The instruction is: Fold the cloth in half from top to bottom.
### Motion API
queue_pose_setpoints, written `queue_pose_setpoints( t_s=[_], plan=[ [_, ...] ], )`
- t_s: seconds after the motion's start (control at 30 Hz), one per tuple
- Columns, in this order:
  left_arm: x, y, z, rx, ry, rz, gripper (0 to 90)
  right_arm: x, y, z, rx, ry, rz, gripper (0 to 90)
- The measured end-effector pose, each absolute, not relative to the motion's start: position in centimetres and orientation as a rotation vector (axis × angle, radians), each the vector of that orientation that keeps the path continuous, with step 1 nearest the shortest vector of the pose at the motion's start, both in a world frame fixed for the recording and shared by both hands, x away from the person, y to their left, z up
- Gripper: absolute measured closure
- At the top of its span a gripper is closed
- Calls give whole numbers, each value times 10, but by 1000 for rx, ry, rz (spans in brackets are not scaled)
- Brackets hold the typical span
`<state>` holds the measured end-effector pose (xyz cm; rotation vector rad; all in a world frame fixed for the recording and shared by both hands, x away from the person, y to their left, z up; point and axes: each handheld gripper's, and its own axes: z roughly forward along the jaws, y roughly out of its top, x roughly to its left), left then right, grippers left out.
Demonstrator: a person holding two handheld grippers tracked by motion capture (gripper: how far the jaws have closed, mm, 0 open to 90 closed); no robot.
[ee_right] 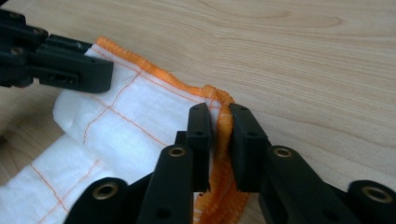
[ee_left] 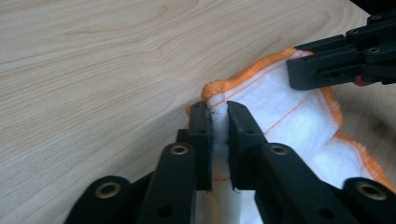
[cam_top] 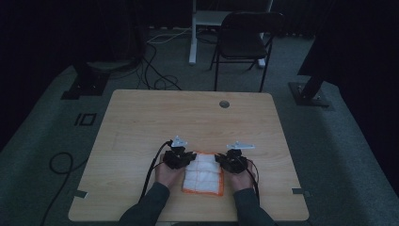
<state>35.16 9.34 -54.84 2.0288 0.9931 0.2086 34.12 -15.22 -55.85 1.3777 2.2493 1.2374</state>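
Note:
A white cloth (cam_top: 203,173) with orange edging and thin orange grid lines lies folded on the wooden table (cam_top: 188,117) near its front edge. My left gripper (cam_top: 184,156) is shut on the cloth's far left corner; in the left gripper view the cloth (ee_left: 280,107) bunches up between the jaws of the left gripper (ee_left: 219,109). My right gripper (cam_top: 222,159) is shut on the far right corner, with the orange hem of the cloth (ee_right: 135,121) pinched in the right gripper (ee_right: 219,114). Each gripper view shows the other gripper's black jaws across the cloth.
A round cable hole (cam_top: 224,104) sits near the table's far edge. Behind the table stand a dark folding chair (cam_top: 244,37) and a white desk leg (cam_top: 193,33). Cables (cam_top: 155,70) run over the grey carpet.

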Motion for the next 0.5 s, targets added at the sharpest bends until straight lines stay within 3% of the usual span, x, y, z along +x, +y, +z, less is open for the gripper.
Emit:
queue_pose_setpoints(
  t_s=[0.5],
  plan=[
    [322, 99, -533, 1987, 921, 250, 837, 316, -157, -545, 1285, 2224, 1290, 809]
  ],
)
